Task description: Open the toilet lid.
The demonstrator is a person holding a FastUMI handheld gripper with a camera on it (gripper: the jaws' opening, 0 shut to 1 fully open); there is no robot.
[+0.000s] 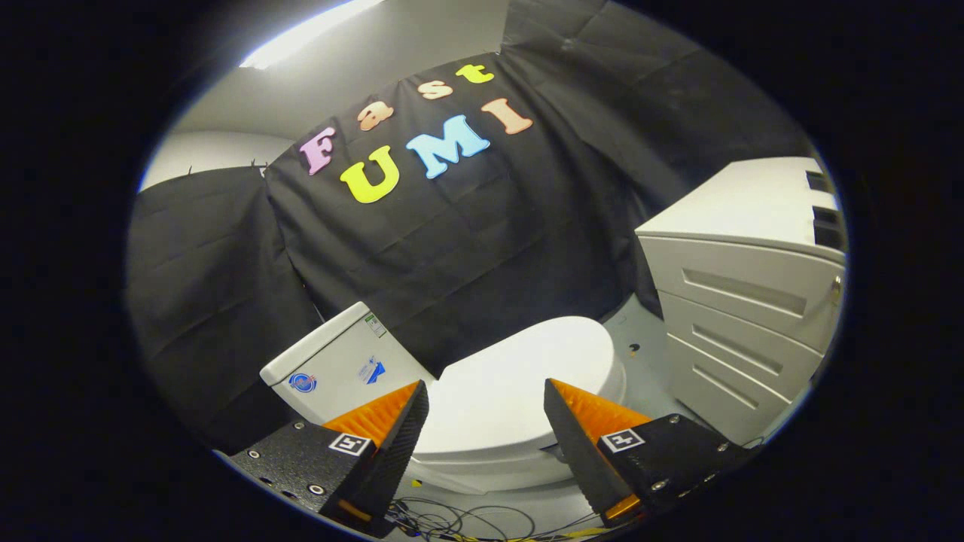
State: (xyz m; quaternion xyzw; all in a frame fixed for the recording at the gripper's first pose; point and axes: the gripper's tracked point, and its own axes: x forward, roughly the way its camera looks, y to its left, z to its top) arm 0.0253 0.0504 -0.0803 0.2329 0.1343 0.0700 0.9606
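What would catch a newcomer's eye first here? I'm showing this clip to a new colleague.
The white toilet, its lid down, lies just beyond the open gripper, with the lid showing between the spread fingers. Its tank stands beyond the left finger. A white drawer cabinet rises beside the toilet, past the right finger.

White drawer cabinet [742,301], floor cables [452,519]

Tongs [486,391]: ribbed pads, screws, square markers.
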